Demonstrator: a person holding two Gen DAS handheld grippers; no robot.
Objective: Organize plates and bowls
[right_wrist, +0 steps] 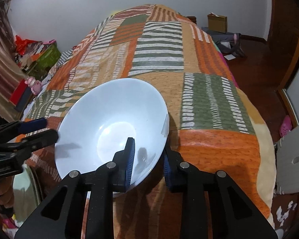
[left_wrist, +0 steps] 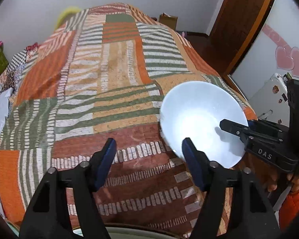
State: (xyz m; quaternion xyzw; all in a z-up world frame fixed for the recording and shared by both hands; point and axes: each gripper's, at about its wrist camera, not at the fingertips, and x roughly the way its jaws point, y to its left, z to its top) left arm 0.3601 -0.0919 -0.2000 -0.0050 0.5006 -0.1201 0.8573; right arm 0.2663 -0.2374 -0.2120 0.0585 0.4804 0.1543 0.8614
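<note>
The white bowl [right_wrist: 111,127] is tilted over the near end of a bed covered by a patchwork blanket [right_wrist: 161,59] of orange, green and cream stripes. The right claw [right_wrist: 147,159] is pinching the bowl's near rim: 1 blue-padded finger [right_wrist: 129,159] lies inside the bowl against its inner wall, and the other finger sits outside, just behind the rim, so the wall of the bowl is clamped between the 2 pads. The bowl leans away from that claw, its open side facing up and toward the camera, with a bright glare on its base.

In the left wrist view the same bowl [left_wrist: 201,119] lies to the right of the left claw [left_wrist: 149,153], with the right claw [left_wrist: 235,129] reaching in from the right edge and gripping the rim. The left claw's fingers are spread with nothing between them but the blanket [left_wrist: 113,79] below. Its right finger [left_wrist: 191,159] overlaps the bowl's lower left rim in the picture; whether it touches cannot be told. Its left finger is well apart from the bowl.

In the right wrist view the left claw [right_wrist: 42,128] shows at the left edge, its tips just beside the bowl's left rim.

An orange sleeve [left_wrist: 295,199] shows at the lower right corner of the left wrist view.
</note>
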